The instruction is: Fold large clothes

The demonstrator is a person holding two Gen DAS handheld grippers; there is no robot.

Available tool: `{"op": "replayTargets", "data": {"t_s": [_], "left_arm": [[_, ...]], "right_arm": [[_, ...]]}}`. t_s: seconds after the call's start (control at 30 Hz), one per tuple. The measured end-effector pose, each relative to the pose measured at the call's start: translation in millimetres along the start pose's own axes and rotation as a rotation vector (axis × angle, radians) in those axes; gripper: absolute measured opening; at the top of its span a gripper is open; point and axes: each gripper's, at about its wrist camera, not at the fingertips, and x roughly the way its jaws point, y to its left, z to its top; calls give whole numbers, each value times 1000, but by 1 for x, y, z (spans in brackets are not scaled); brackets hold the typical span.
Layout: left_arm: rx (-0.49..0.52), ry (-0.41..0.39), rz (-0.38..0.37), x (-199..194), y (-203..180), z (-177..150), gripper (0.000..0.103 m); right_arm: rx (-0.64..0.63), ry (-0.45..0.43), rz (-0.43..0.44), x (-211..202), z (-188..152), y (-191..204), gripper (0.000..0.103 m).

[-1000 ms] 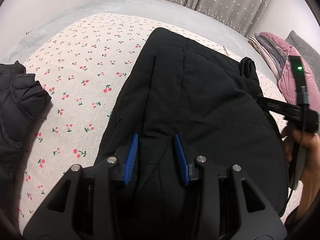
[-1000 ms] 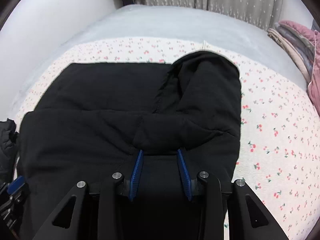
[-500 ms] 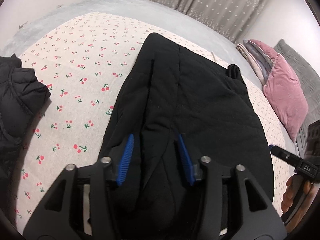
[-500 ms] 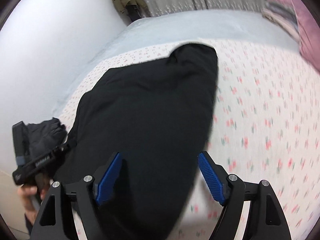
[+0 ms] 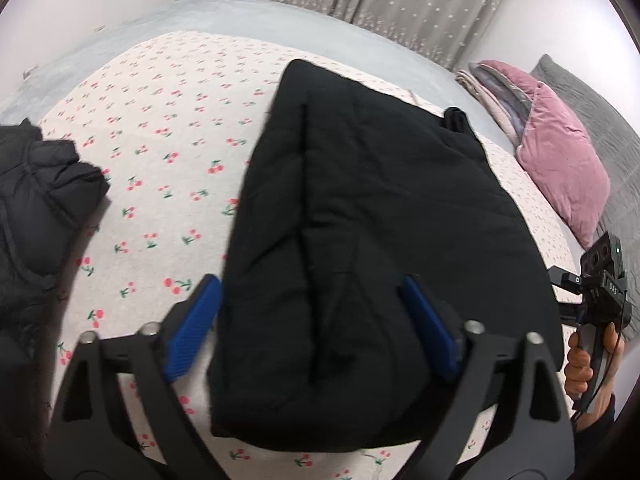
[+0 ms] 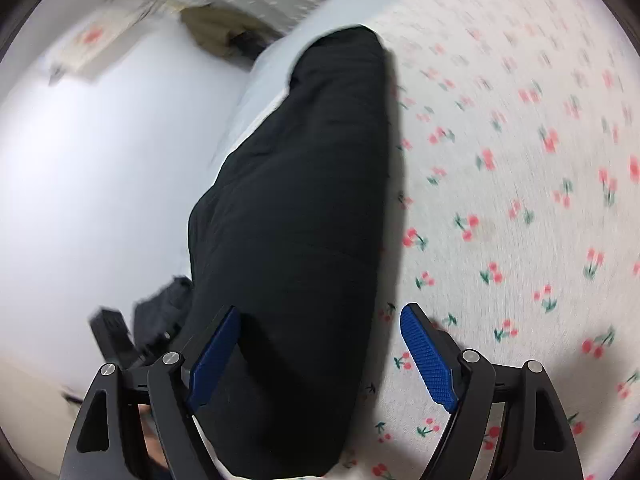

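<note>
The left tool [image 5: 312, 326], jaws just opened wide, straddles the folded black coat [image 5: 372, 236] on the cherry-print sheet [image 5: 160, 152].

right view: whole picture motion-blurred, cherry sheet [image 6: 520, 184] smeared toward the edges
wall poster [image 6: 94, 42]: too blurred to read
brown thing [image 6: 216, 28] by curtain: blurred, cannot tell what
black garment [image 6: 304, 208]: near end cut off by bottom edge, partly behind the gripper fingers
left gripper [image 6: 120, 344] in right view: blurred, mostly hidden behind the garment
dark jacket [image 5: 36, 208]: cut off by left edge
hand [image 5: 588, 364]: partly cut off at the picture's rim
grey pillow [image 5: 600, 120]: cut off at right
</note>
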Motion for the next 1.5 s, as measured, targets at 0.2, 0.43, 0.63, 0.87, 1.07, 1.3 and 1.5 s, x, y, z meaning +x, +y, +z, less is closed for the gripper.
{"op": "replayTargets", "data": {"t_s": [0.2, 0.43, 0.63, 0.87, 1.07, 1.3, 1.5], "left_arm": [[-118, 54, -93, 10, 18, -3, 97], [-184, 98, -142, 22, 27, -10, 101], [-221, 122, -172, 24, 28, -10, 100], [-209, 127, -171, 33, 13, -7, 94], [-193, 79, -134, 26, 5, -8, 70], [-151, 9, -101, 17, -7, -5, 51], [-168, -22, -127, 12, -16, -4, 48]], "right_arm": [[34, -10, 18, 0, 0, -3, 84], [82, 25, 96, 10, 2, -7, 84], [126, 25, 130, 17, 3, -9, 85], [88, 1, 93, 29, 1, 1, 92], [-19, -14, 12, 34, -4, 21, 83], [-211, -52, -136, 26, -16, 58, 55], [-374, -114, -181, 8, -20, 90, 48]]}}
